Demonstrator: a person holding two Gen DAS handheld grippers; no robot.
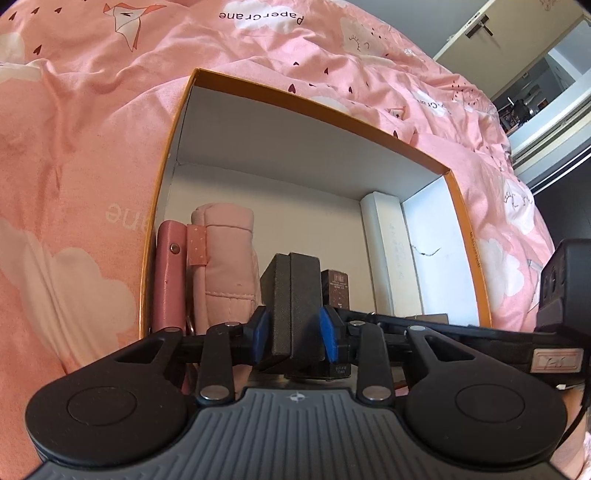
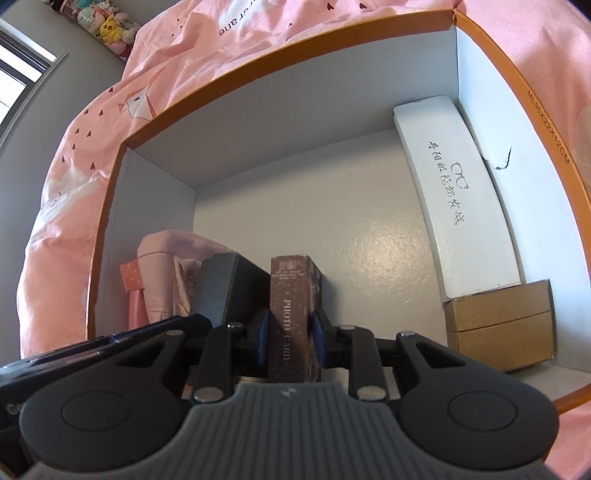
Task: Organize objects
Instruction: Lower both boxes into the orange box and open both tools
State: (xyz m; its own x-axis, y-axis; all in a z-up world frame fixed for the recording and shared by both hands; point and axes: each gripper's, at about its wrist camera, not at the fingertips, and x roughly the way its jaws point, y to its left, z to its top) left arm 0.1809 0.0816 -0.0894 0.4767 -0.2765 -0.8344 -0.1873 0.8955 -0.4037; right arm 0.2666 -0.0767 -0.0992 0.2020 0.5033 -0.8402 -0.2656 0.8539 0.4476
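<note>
An open orange-rimmed box [image 1: 173,122] with a white inside lies on a pink bedspread. My left gripper [image 1: 294,330] is shut on a dark grey case [image 1: 291,291] and holds it inside the box, beside a pink pouch [image 1: 229,258]. My right gripper [image 2: 291,338] is shut on a brown "photo card" box [image 2: 291,314] and holds it upright inside the box [image 2: 110,192], just right of the grey case [image 2: 229,288]. The brown box also shows in the left wrist view [image 1: 334,288].
A pink wallet [image 1: 170,277] stands against the box's left wall. A long white glasses box [image 2: 454,192] and a gold cardboard box [image 2: 498,325] lie along the right wall. The pink bedspread [image 1: 74,147] surrounds the box. Plush toys [image 2: 107,26] sit far off.
</note>
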